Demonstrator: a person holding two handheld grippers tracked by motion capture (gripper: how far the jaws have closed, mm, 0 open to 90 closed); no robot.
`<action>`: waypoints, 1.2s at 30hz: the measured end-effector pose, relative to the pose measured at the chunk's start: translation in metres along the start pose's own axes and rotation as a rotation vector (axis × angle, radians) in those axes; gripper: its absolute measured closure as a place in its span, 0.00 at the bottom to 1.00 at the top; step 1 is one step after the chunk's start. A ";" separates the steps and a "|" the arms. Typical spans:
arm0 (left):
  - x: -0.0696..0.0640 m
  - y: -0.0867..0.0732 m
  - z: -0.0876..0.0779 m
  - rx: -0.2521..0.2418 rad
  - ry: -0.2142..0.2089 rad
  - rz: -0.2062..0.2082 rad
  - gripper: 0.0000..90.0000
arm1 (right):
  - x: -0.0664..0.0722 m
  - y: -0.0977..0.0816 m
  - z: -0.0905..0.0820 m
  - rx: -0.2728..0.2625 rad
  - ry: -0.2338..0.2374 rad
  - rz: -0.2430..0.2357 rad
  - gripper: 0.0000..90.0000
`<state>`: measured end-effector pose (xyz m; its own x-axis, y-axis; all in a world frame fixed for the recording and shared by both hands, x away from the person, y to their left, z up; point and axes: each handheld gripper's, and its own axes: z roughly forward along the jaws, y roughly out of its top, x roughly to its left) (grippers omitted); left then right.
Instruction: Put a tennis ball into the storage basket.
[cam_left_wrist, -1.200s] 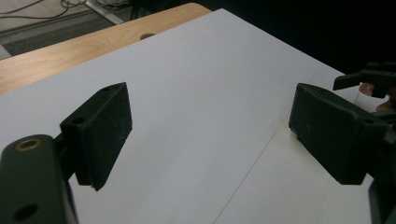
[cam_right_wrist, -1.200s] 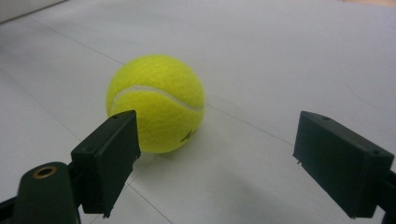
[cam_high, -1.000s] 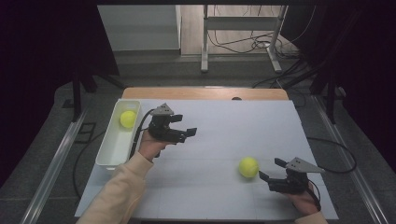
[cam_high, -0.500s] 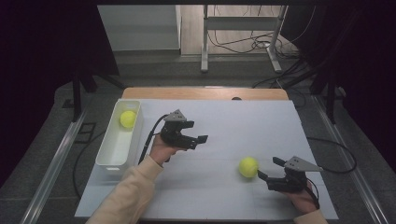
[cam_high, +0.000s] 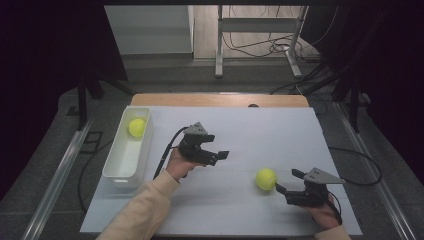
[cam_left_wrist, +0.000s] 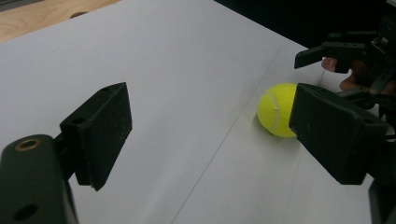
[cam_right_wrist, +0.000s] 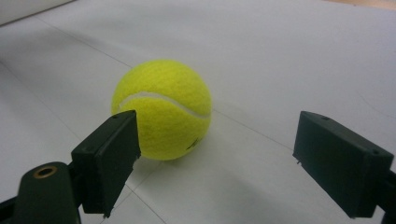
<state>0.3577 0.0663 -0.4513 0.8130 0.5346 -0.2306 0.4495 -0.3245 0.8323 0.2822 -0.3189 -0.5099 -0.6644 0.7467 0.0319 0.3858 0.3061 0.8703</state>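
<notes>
A yellow tennis ball (cam_high: 266, 178) lies on the white table sheet (cam_high: 260, 135) toward the front right. My right gripper (cam_high: 286, 182) stands open just to the ball's right, its jaws pointing at the ball (cam_right_wrist: 162, 108) without touching it. My left gripper (cam_high: 221, 157) hovers open over the middle of the sheet, jaws aimed right toward the same ball (cam_left_wrist: 276, 109), with nothing between them. A second yellow tennis ball (cam_high: 136, 127) rests at the far end of the white bin (cam_high: 116, 173) on the left.
The wooden table edge (cam_high: 220, 99) runs along the back. Black cables trail from both grippers. A metal stand and loose cables sit on the floor beyond the table.
My left gripper has moved right and slightly nearer, away from the bin toward the middle of the sheet. The right gripper and both balls have stayed put.
</notes>
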 end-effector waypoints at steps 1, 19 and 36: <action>-0.001 0.000 0.001 0.001 -0.002 0.000 0.15 | 0.000 0.000 0.000 -0.002 0.001 0.001 0.17; -0.014 0.000 0.024 0.039 -0.043 0.028 0.15 | 0.001 0.000 -0.002 -0.003 -0.002 0.000 0.17; -0.023 0.002 0.039 0.073 -0.063 0.047 0.15 | 0.000 0.000 -0.002 -0.004 -0.005 0.002 0.17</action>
<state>0.3544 0.0227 -0.4636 0.8545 0.4680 -0.2254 0.4343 -0.4056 0.8043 0.2807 -0.3200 -0.5093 -0.6603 0.7504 0.0307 0.3843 0.3026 0.8722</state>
